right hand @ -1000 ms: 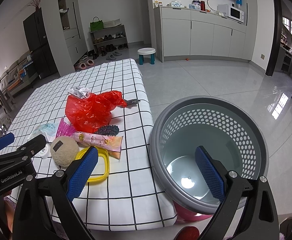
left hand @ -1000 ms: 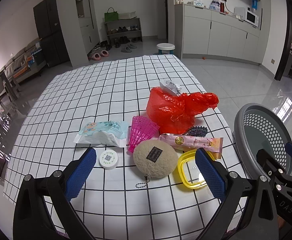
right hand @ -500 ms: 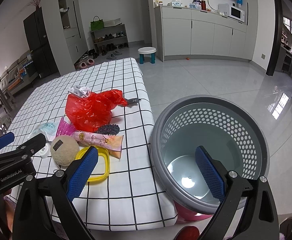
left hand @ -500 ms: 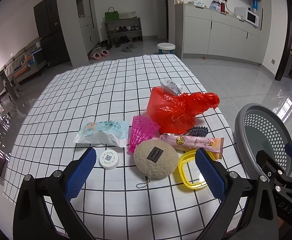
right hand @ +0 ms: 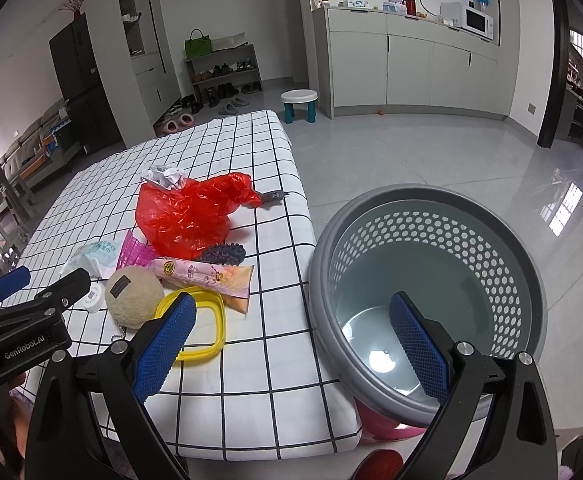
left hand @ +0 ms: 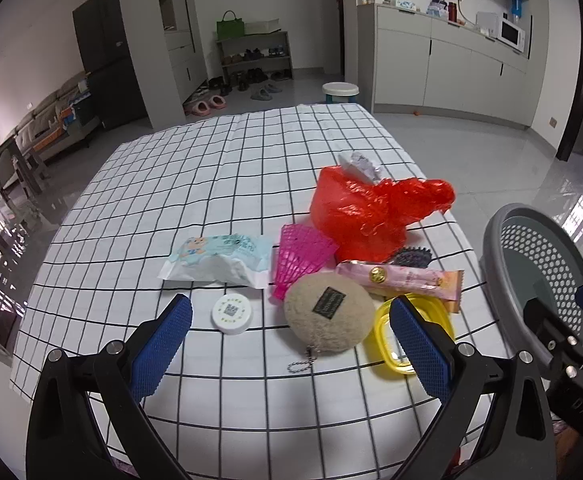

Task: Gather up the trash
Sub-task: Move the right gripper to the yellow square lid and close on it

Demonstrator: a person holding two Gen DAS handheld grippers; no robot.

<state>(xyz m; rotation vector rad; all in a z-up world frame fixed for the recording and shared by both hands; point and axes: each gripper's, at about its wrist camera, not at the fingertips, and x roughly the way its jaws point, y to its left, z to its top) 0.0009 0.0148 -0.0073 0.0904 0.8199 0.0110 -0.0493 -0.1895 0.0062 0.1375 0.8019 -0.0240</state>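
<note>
one grey basket (right hand: 431,280) and nine items are seen on a checked table (left hand: 219,184).
both the left gripper (left hand: 291,344) and the right gripper (right hand: 291,344) are held agape, empty; cabinets at 1 o'clock.

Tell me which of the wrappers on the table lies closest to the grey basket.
The pink snack wrapper, lying flat beside the yellow ring, is closest to the grey basket. The pale blue wipes pack lies farther left, beyond the pink shuttlecock.

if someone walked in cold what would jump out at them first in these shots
Probably the crumpled red plastic bag, the brightest thing on the checked tablecloth, heaped behind a cluster of small clutter. Next, the big grey perforated basket standing off the table's right edge, with nothing visible inside. Both tools hang open in the foreground, holding nothing.
</note>
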